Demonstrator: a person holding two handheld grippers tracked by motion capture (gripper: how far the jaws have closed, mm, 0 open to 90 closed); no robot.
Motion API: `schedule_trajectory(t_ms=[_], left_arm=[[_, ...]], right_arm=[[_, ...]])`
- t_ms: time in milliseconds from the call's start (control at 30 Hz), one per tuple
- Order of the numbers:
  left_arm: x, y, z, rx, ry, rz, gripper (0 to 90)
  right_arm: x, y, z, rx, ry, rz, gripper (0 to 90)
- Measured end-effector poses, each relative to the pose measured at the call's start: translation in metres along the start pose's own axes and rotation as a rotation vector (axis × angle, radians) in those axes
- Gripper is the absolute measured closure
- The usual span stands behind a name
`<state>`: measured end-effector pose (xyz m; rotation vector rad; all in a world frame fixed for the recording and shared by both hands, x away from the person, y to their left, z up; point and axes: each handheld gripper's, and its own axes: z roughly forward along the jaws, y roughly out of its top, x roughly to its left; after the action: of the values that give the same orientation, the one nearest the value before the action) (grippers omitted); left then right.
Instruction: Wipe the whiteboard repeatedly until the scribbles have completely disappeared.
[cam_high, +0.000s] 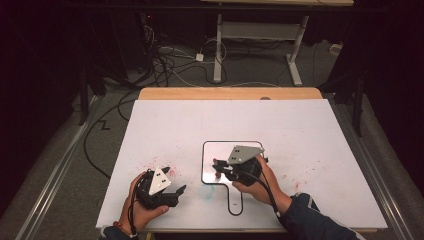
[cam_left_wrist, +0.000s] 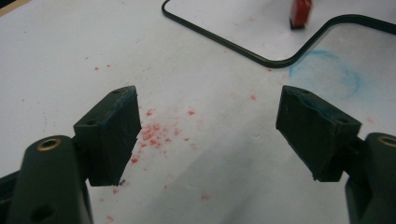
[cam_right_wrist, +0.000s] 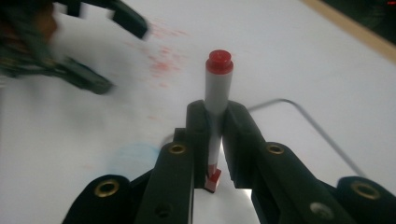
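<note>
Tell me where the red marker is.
The marker is clamped in the right tool, over the black-outlined board near the table's middle in the high view.

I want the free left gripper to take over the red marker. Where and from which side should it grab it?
Probably the bare grey barrel just below the red end of the red marker: the right hand-held gripper is shut on the part beyond that. The left hand-held gripper, jaws wide open, should come across the barrel, closing on its round sides.

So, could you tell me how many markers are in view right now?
1. A red-capped marker is clamped between the jaws of the right gripper, over the mirror-like board. The left gripper is open and empty.
</note>
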<state>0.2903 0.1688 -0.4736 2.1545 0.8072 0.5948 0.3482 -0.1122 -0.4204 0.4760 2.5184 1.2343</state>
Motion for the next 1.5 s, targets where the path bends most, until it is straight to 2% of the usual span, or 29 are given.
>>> schedule_trajectory(t_ms=[33,67,133,167,233,267,367,467,633,767,967,1067,1267,1500], left_arm=[[0.000,0.000,0.000,0.000,-0.002,-0.002,21.3],[0.000,0.000,0.000,0.000,-0.003,-0.001,21.3],[0.000,0.000,0.000,-0.002,-0.004,-0.005,21.2],[0.000,0.000,0.000,-0.002,-0.005,-0.008,21.2],[0.000,0.000,0.000,-0.004,-0.006,-0.008,21.3],[0.000,0.000,0.000,-0.005,-0.009,-0.009,21.3],[0.001,-0.001,0.000,-0.006,-0.014,-0.011,21.2],[0.002,-0.001,0.000,-0.008,-0.015,-0.015,21.2],[0.002,-0.001,-0.001,-0.009,-0.017,-0.014,21.2],[0.003,-0.002,-0.001,-0.011,-0.027,-0.029,21.2],[0.003,-0.001,0.000,-0.009,-0.027,-0.027,21.3],[0.003,-0.001,0.001,-0.004,-0.025,-0.024,21.2],[0.001,0.000,0.002,0.003,-0.018,-0.010,21.3],[-0.001,0.001,0.001,0.011,-0.004,0.014,21.2]], right_arm=[[0.002,0.001,0.001,-0.005,0.044,0.022,81.8],[0.004,0.002,0.002,-0.005,0.049,0.027,81.8],[0.008,0.005,0.005,0.006,0.025,-0.007,81.9],[0.008,0.006,0.007,0.009,-0.002,-0.025,81.8],[0.002,0.007,0.011,0.005,-0.041,-0.038,81.8],[-0.003,0.008,0.014,-0.001,-0.062,-0.027,81.8],[-0.019,0.007,0.021,-0.029,-0.079,0.038,81.9],[-0.024,0.010,0.028,-0.040,-0.093,0.045,81.9],[-0.020,0.014,0.033,-0.042,-0.041,0.036,81.8],[-0.011,0.015,0.028,-0.018,-0.049,-0.004,81.8],[-0.014,0.011,0.013,0.023,-0.053,0.010,81.8],[-0.020,0.005,-0.001,-0.005,-0.053,0.042,81.8],[-0.029,-0.001,-0.042,-0.073,-0.074,0.064,81.8],[-0.041,-0.016,-0.087,-0.109,-0.110,0.097,81.8]])
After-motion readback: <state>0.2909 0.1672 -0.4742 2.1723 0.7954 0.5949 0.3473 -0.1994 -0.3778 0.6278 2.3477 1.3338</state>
